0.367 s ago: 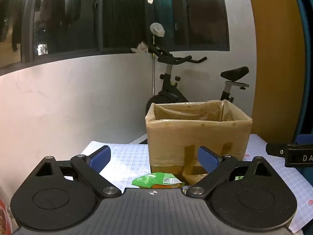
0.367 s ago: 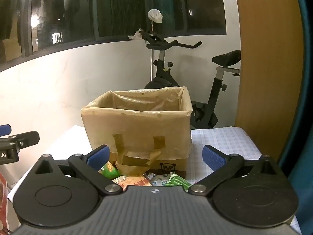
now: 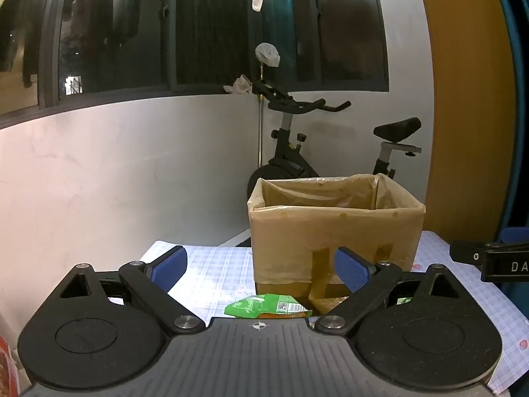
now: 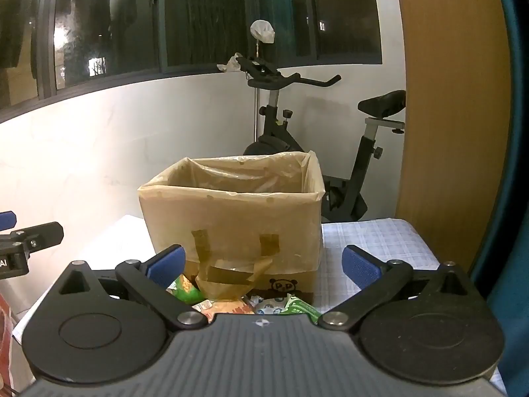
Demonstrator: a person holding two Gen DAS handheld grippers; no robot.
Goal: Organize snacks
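Left wrist view: left gripper (image 3: 261, 264) jaws spread, empty; right gripper (image 4: 263, 264) likewise; snack packets (image 4: 264, 304) before lined box (image 4: 231, 218) on tabletop (image 4: 373, 238).

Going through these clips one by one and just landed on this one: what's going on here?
A person holds a two-finger gripper in each hand over a table with a checked cloth. Both the left gripper and the right gripper have their jaws wide open and hold nothing. Ahead stands a cardboard box lined with a plastic bag, open at the top. Snack packets lie on the table in front of it, among them a green packet. No snack has been picked up yet.
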